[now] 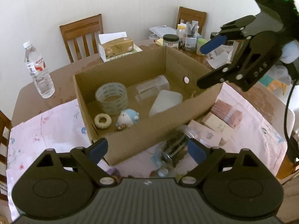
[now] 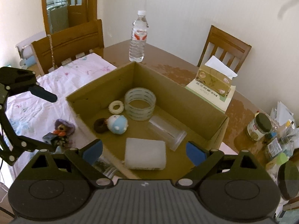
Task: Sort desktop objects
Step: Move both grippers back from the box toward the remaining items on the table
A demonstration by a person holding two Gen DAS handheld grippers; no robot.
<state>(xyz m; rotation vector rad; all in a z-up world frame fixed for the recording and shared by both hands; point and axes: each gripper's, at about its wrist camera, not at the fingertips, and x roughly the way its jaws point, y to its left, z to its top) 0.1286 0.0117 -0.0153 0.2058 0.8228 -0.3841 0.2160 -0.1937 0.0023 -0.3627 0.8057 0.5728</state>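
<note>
Blue-padded left tool wide open, empty — right tool likewise

Matt brown cardboard box, glossy clear plastic tape roll, worn wooden table.

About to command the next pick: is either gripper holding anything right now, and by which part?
Nothing is held. The left gripper and the right gripper both stand open and empty above the cardboard box.
</note>
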